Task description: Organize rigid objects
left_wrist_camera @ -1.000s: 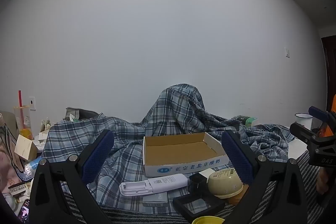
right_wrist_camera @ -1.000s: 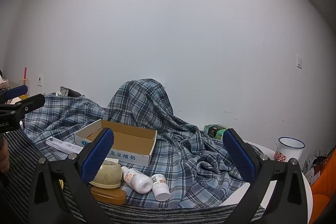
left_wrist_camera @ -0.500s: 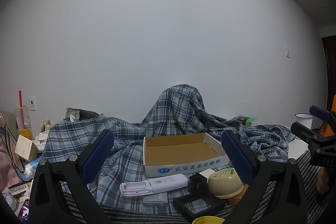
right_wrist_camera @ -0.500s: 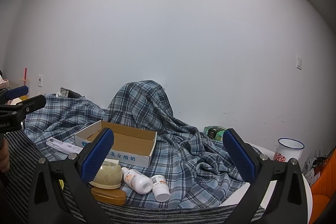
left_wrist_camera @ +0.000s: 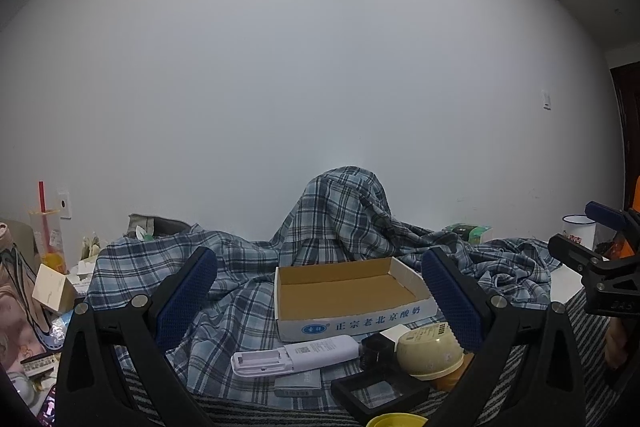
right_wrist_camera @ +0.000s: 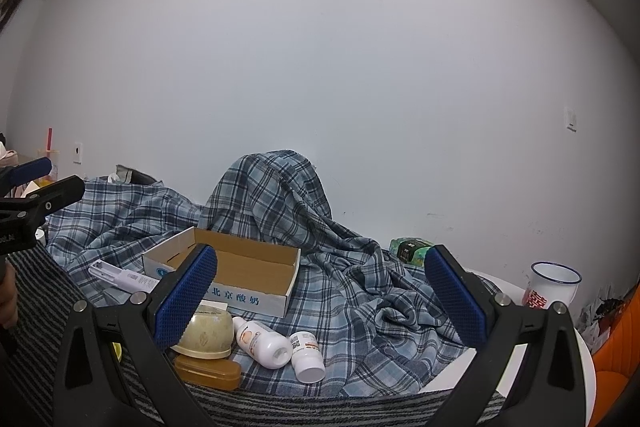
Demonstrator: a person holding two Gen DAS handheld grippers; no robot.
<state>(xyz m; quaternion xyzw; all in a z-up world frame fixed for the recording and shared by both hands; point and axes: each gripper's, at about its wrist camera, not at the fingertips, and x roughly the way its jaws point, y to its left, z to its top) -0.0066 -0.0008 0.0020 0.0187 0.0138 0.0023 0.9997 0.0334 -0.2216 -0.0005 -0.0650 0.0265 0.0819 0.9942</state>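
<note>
An open cardboard box (left_wrist_camera: 344, 287) (right_wrist_camera: 240, 263) lies empty on a blue plaid cloth. In front of it lie a white remote-like device (left_wrist_camera: 296, 353) (right_wrist_camera: 120, 277), a cream bowl turned upside down (left_wrist_camera: 430, 351) (right_wrist_camera: 206, 331), a black frame case (left_wrist_camera: 380, 393), an amber case (right_wrist_camera: 208, 371) and two white bottles (right_wrist_camera: 264, 343) (right_wrist_camera: 306, 351). My left gripper (left_wrist_camera: 320, 299) is open and empty, held above and before the objects. My right gripper (right_wrist_camera: 320, 299) is open and empty, to the right of the box.
A white enamel mug (right_wrist_camera: 554, 285) (left_wrist_camera: 578, 229) and a green packet (right_wrist_camera: 410, 249) stand at the right. A drink cup with a red straw (left_wrist_camera: 44, 227) and a small carton (left_wrist_camera: 52, 287) stand at the left. A striped mat (right_wrist_camera: 280, 411) covers the near edge.
Both views have shifted very slightly; no object has moved and both grippers stay open.
</note>
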